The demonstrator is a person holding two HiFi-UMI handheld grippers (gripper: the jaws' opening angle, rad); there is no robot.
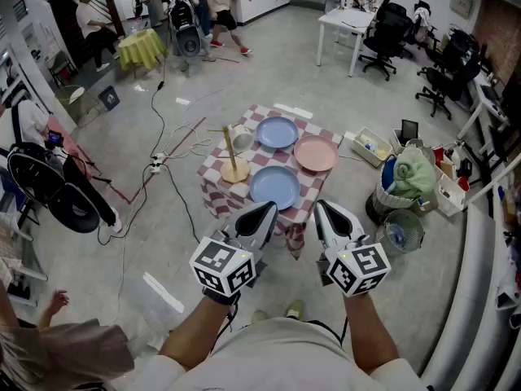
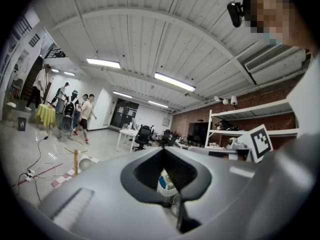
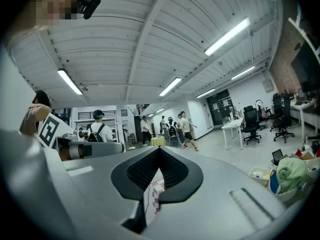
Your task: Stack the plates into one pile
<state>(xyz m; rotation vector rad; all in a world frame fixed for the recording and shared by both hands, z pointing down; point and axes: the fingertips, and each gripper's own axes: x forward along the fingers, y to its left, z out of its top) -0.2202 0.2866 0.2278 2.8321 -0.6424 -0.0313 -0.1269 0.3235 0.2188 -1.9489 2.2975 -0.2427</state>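
Three plates lie apart on a small table with a red-checked cloth (image 1: 218,169): a blue plate (image 1: 278,132) at the back, a pink plate (image 1: 316,153) to its right, and a second blue plate (image 1: 274,186) at the front. My left gripper (image 1: 262,216) and right gripper (image 1: 324,213) are held side by side near my body, short of the table's near edge. Both are shut with nothing in them. In the gripper views the left gripper (image 2: 163,150) and right gripper (image 3: 159,149) point out into the room; a strip of checked cloth (image 3: 156,194) shows through the right one's gap.
A wooden peg stand (image 1: 234,169) and a white cup (image 1: 242,141) share the table's left side. Cables and a power strip (image 1: 156,164) lie on the floor to the left. A basket with green cloth (image 1: 411,177), a fan (image 1: 400,235) and a white bin (image 1: 370,146) stand to the right.
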